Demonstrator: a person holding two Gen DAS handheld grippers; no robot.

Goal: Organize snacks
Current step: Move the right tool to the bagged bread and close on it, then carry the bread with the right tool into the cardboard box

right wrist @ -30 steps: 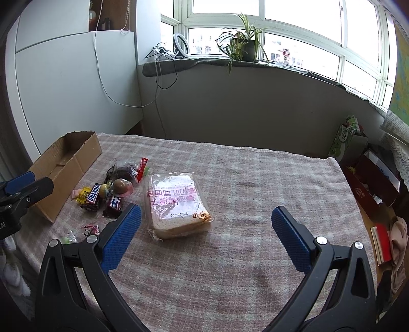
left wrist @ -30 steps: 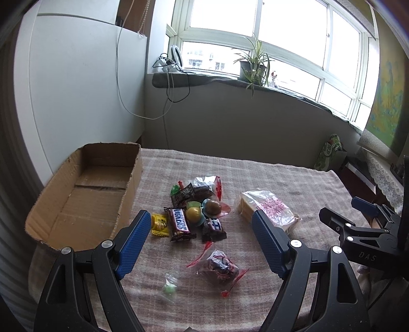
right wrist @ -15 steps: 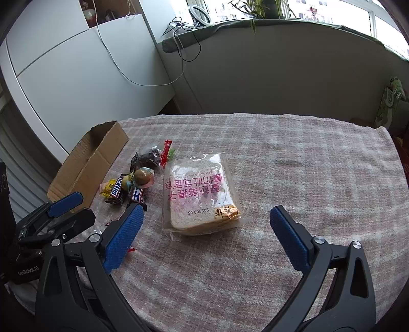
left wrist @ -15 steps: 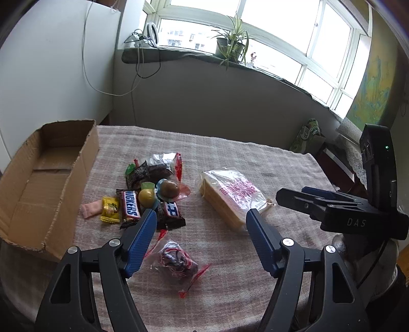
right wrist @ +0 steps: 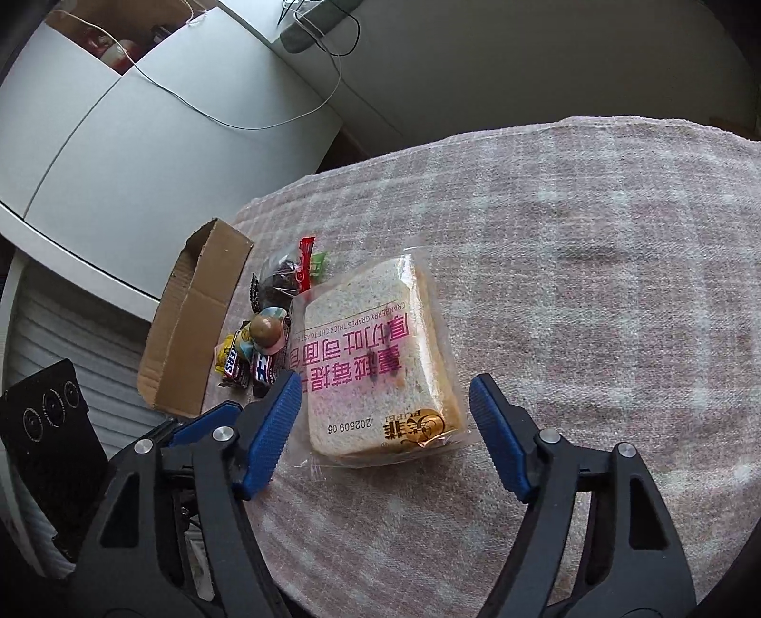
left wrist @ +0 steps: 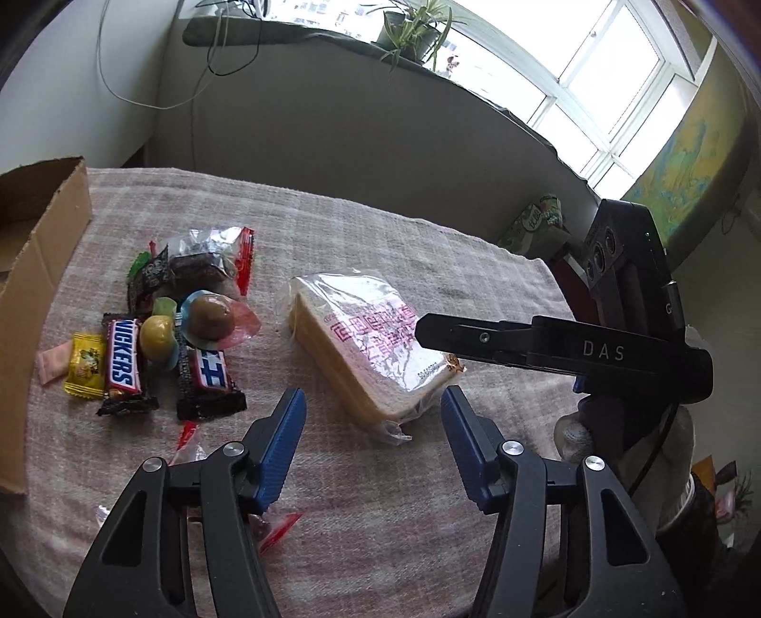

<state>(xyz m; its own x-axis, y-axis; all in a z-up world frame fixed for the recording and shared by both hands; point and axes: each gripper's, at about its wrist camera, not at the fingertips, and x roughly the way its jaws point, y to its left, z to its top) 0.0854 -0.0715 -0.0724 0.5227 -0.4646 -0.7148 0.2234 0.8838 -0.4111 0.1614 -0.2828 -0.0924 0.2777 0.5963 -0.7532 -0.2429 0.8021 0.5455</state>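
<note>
My right hand-held gripper (right wrist: 385,418) hangs directly over the near end of the bagged toast (right wrist: 380,361), jaws apart and empty, 1 finger on each side of the pack. The pack's long axis runs straight ahead of this gripper, so I judge a short descent should bracket its width. My left hand-held gripper (left wrist: 373,437) is also apart and empty, the same pack just ahead of it; the right is nearer. The candy pile (left wrist: 166,328) lies ahead-left, and the cardboard box (left wrist: 33,266) further left. The worktop (right wrist: 594,237) carries a soft checked cloth; windows and a potted plant (left wrist: 414,28) stand beyond.
</note>
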